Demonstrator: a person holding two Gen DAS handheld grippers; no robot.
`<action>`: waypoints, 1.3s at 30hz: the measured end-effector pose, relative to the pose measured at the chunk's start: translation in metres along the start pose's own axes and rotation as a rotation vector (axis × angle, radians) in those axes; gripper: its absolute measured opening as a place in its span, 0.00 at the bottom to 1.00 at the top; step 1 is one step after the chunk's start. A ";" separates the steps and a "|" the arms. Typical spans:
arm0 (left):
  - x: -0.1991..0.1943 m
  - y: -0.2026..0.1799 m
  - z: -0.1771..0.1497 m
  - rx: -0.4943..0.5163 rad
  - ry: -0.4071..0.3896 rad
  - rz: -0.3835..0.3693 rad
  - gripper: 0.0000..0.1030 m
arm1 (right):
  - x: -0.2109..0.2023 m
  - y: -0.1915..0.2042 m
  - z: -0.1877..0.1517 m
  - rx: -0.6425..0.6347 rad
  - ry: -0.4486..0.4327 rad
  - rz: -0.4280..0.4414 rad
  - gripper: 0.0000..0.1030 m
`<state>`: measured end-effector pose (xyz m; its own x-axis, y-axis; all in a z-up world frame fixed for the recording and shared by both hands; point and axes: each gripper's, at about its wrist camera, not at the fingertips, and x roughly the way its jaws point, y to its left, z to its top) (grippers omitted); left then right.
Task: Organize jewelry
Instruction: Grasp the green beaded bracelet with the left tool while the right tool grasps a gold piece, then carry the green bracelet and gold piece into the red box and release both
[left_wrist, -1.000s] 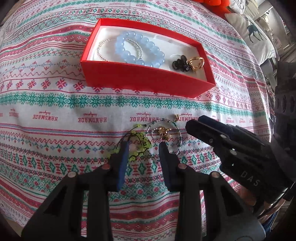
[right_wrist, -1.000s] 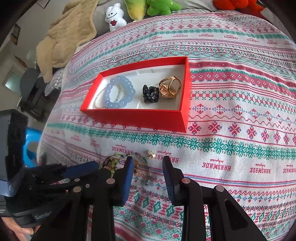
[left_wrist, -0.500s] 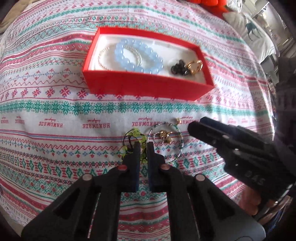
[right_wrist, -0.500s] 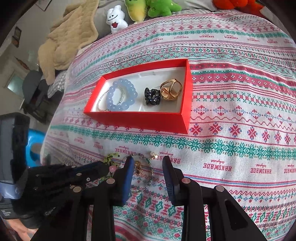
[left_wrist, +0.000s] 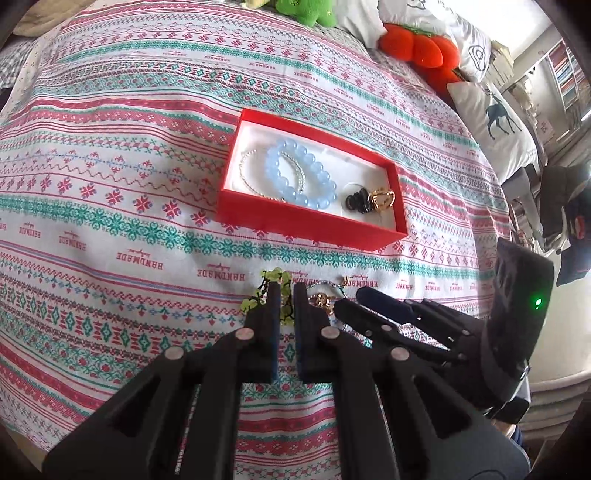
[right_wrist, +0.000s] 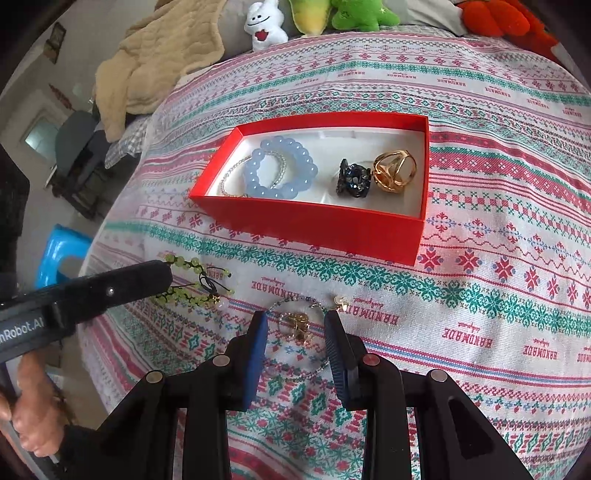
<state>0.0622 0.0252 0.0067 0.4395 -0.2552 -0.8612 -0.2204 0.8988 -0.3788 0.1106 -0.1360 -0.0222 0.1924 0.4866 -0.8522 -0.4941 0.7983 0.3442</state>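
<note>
- L gripper (left_wrist: 285, 291): I see its jaws nearly closed, pinched on the green bead bracelet (right_wrist: 184, 291). Bracelet hangs partly from the tips, just above the patterned cloth (left_wrist: 110, 184).
- R gripper (right_wrist: 295, 325): I read its jaws as wide apart, gripping nothing. It hovers low over the thin beaded hoop (right_wrist: 306, 373); blue pads (right_wrist: 255, 354) sit either side of the hoop.
- Small gold charm (right_wrist: 297, 323) lies inside the hoop, between the R pads. Whether pads touch the hoop: can't tell.
- Red box (right_wrist: 314, 225) sits on the cloth beyond both grippers, well apart from the loose pieces.
- Box contents, L to R: pale blue bead bracelet (right_wrist: 280, 173) over a thin silver chain (right_wrist: 231, 177), dark stone ring (right_wrist: 352, 181), gold ring (right_wrist: 393, 171). The 2 rings touch.
- Plush toys (right_wrist: 266, 24) at far edge of bed.
</note>
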 end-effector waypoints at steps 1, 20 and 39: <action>0.000 -0.001 0.000 0.000 -0.001 -0.002 0.08 | 0.002 0.001 0.000 -0.005 0.000 -0.003 0.30; 0.005 -0.005 -0.002 0.015 0.017 0.006 0.08 | 0.037 0.013 0.008 0.012 0.051 -0.037 0.28; -0.022 -0.001 0.004 -0.005 -0.066 -0.054 0.08 | 0.005 0.013 0.010 0.026 -0.035 0.004 0.15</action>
<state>0.0560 0.0317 0.0275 0.5071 -0.2788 -0.8156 -0.1997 0.8825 -0.4259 0.1142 -0.1201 -0.0177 0.2201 0.5017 -0.8366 -0.4726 0.8051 0.3585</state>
